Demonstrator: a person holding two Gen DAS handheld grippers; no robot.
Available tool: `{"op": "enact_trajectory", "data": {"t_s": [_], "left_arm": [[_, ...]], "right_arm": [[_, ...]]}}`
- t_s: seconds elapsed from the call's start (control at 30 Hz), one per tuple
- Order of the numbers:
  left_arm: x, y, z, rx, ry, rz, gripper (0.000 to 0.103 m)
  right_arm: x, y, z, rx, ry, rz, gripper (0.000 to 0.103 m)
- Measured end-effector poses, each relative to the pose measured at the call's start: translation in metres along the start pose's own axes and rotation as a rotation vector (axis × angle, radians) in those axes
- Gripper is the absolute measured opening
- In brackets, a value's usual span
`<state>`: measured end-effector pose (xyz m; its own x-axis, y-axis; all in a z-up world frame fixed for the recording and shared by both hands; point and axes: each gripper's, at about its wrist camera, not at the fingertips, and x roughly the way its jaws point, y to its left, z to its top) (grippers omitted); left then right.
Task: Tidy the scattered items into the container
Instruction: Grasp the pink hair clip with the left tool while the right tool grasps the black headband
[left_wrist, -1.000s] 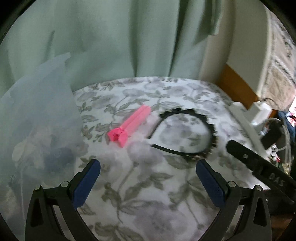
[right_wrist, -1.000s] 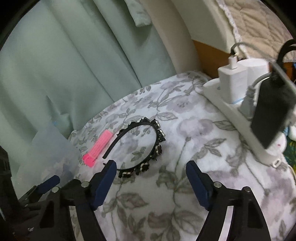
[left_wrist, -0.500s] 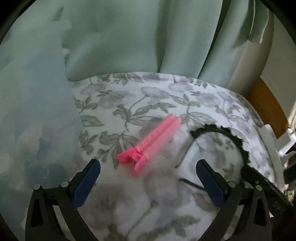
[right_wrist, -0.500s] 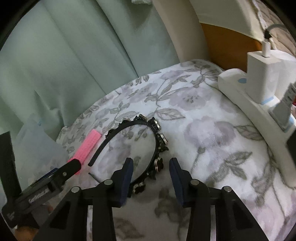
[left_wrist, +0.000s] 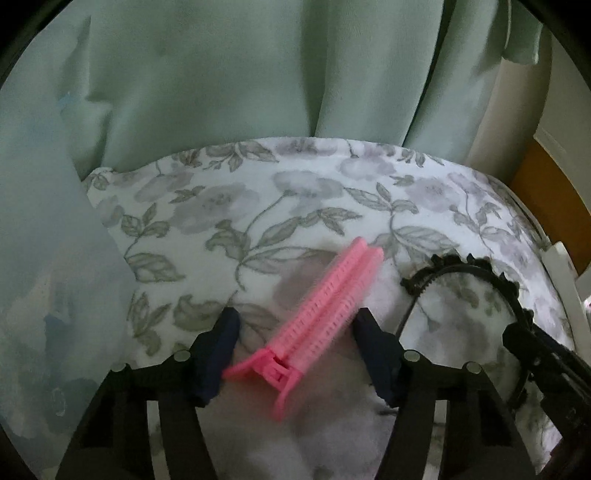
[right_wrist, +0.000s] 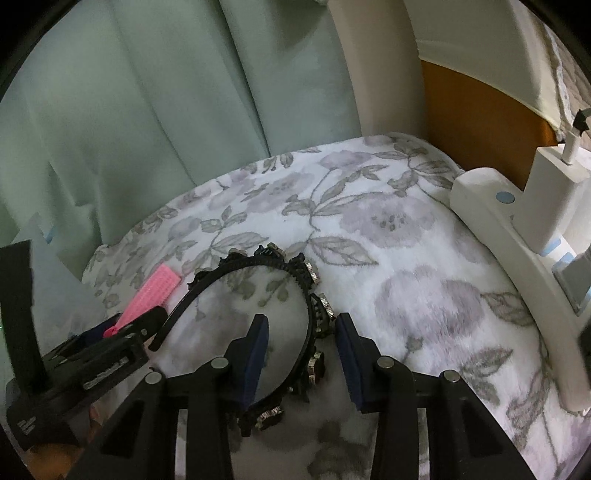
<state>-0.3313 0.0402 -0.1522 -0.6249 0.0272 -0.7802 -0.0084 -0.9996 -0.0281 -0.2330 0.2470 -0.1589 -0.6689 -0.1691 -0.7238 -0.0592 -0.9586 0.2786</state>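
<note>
A pink hair clip (left_wrist: 321, 317) lies on the floral cloth; my left gripper (left_wrist: 295, 328) is open with its blue pads on either side of the clip, a gap showing on both sides. The clip also shows in the right wrist view (right_wrist: 151, 295). A black studded headband (right_wrist: 295, 295) lies to the clip's right; my right gripper (right_wrist: 301, 332) is open and straddles the headband's studded side, not pinching it. The headband also shows in the left wrist view (left_wrist: 480, 273). A translucent plastic container (left_wrist: 48, 277) stands at the left.
A white power strip (right_wrist: 517, 258) with a plugged-in charger (right_wrist: 550, 199) runs along the right edge of the cloth. A green curtain (left_wrist: 240, 74) hangs behind. The left gripper's body (right_wrist: 74, 365) sits close beside the right gripper.
Both grippers have moved forward and down. The left jaws have narrowed around the pink clip. The right jaws, narrowed half a second ago, now straddle the headband.
</note>
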Motion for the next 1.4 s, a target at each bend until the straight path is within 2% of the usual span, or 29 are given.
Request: {"op": "enact_trajectory", "data": {"t_s": [0.13,0.27,0.4,0.67,0.97,1.1,1.4], "left_arm": [[0.000,0.000,-0.001,0.006,-0.004,0.001,0.059],[-0.003,0.001,-0.002,0.002,-0.005,0.015,0.040],[-0.010,0.003,-0.005,-0.029,0.018,0.005,0.029],[-0.029,0.005,-0.024,-0.052,0.058,-0.014,0.028],[-0.056,0.004,-0.047,-0.079,0.112,-0.048,0.028],[-0.077,0.000,-0.056,-0.072,0.106,-0.059,0.028],[-0.129,0.005,-0.062,-0.091,0.054,-0.088,0.028]], "right_arm": [[0.001,-0.001,0.001,0.009,-0.001,-0.017,0.032],[0.000,-0.005,0.002,0.025,0.000,-0.014,0.026],[0.000,-0.011,0.001,0.057,-0.003,0.015,0.022],[-0.004,-0.014,-0.002,0.071,0.003,0.026,0.021],[-0.032,-0.020,-0.018,0.141,0.027,0.049,0.018],[-0.050,-0.023,-0.029,0.161,0.029,0.054,0.018],[-0.104,-0.027,-0.034,0.192,-0.046,0.045,0.017]]}}
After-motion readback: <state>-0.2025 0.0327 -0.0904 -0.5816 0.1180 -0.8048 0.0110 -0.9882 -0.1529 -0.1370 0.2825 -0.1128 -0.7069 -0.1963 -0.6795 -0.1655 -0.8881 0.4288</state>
